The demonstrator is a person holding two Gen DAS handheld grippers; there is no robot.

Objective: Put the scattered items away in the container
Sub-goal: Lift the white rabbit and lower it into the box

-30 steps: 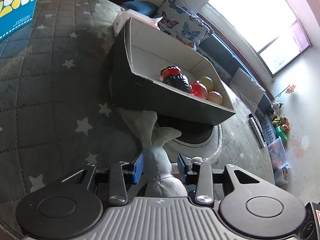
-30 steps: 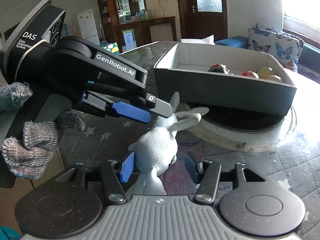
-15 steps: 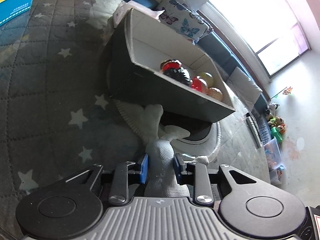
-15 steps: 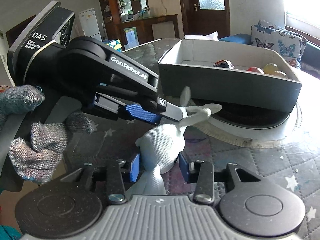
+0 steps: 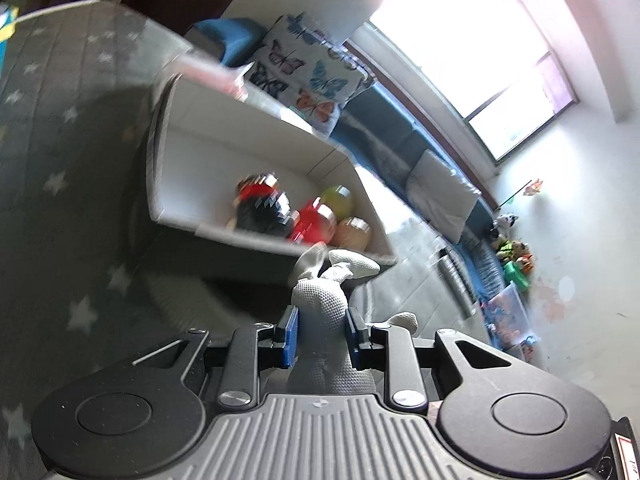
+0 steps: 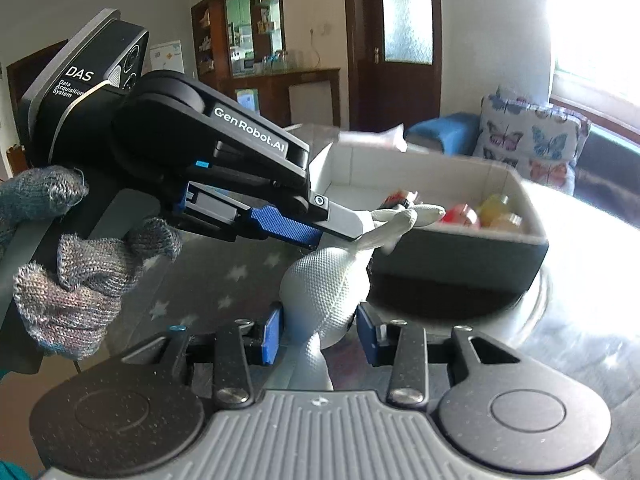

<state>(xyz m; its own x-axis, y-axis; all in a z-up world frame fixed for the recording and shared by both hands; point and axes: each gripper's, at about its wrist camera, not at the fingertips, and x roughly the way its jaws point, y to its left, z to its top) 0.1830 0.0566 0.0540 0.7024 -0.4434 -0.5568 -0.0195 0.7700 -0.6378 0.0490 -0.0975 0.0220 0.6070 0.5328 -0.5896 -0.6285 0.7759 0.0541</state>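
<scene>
Both grippers, left (image 5: 320, 334) and right (image 6: 320, 334), clamp the white plush rabbit (image 6: 324, 292) beside the box (image 6: 460, 248).

- "GenRobot.AI": white lettering along the black upper housing of the left gripper (image 6: 338, 220), seen from the right wrist view.
- "DAS", with "Data Acquisition System" in smaller white lines beneath: on the dark camera block (image 6: 86, 80) at the rear of that same gripper.
- Left wrist view: no text can be read there.
</scene>
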